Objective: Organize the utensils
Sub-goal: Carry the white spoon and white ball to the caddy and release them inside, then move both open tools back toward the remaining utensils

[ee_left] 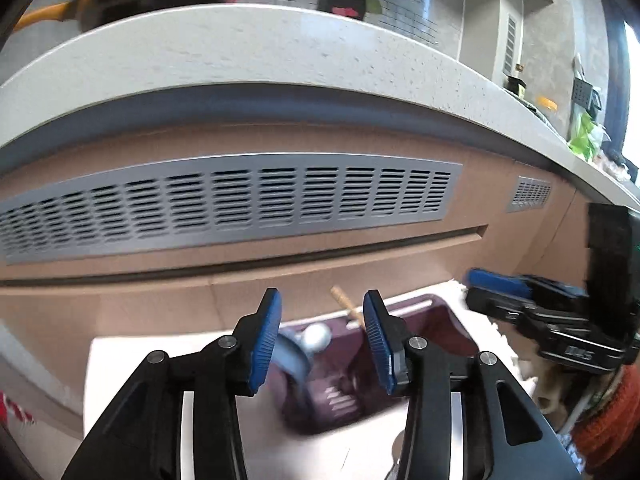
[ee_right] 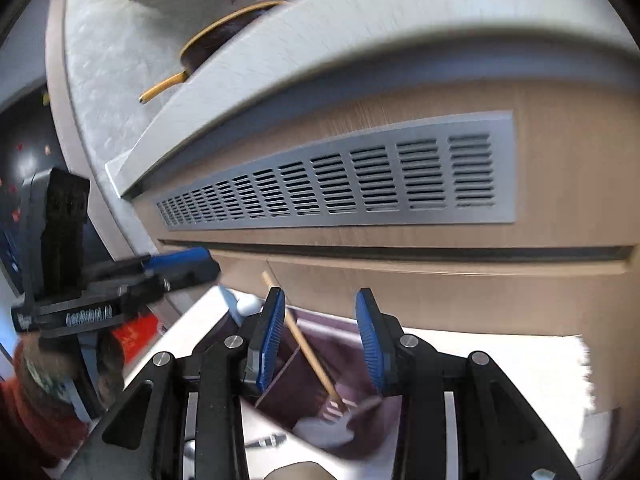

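A dark purple utensil holder (ee_left: 432, 332) stands on a white surface (ee_left: 160, 348) below the counter. In it are a metal spoon (ee_left: 314, 338) and a wooden handle (ee_left: 346, 302). My left gripper (ee_left: 322, 342) is open and empty above it. My right gripper (ee_left: 480, 286) shows at its right. In the right wrist view the holder (ee_right: 352, 348) has a divider, a wooden-handled utensil (ee_right: 306, 344) leaning in it and a white spoon (ee_right: 332, 428). My right gripper (ee_right: 320, 340) is open and empty above it. The left gripper (ee_right: 188, 264) shows at the left.
A wooden cabinet front with a grey vent grille (ee_left: 240, 204) rises behind the holder, under a pale counter edge (ee_left: 240, 48). A dark pan with a yellow handle (ee_right: 208, 52) sits on the counter. A small metal piece (ee_right: 266, 440) lies on the white surface.
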A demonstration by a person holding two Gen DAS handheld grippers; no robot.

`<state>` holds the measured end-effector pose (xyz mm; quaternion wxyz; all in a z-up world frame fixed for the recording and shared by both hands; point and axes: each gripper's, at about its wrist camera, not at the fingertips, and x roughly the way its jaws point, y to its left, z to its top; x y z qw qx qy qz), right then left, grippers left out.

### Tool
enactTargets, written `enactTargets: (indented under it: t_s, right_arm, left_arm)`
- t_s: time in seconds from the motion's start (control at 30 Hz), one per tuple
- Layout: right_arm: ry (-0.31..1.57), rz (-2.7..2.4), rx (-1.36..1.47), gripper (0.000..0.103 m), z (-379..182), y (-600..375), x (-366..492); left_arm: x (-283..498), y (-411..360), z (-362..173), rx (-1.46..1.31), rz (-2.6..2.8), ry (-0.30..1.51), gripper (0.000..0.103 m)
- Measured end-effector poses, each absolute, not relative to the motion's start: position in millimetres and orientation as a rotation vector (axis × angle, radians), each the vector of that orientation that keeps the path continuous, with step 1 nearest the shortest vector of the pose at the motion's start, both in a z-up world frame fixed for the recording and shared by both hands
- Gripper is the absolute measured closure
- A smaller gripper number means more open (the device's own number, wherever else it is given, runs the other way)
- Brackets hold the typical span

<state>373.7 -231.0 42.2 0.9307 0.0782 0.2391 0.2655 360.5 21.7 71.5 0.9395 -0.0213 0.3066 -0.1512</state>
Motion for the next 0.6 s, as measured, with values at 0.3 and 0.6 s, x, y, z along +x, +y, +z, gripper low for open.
enactTargets:
  t_s: [0.3, 0.6]
  right_arm:
    - [0.584, 0.533, -0.070, 0.068, 32, -202, 289]
    - [0.846, 0.598, -0.130, 0.068, -45, -181, 271]
  left_arm:
    - [294, 70, 24, -0.098, -0.193, 0.749, 0.058]
    - [233, 94, -42, -0.152, -0.164, 0.905, 0.057]
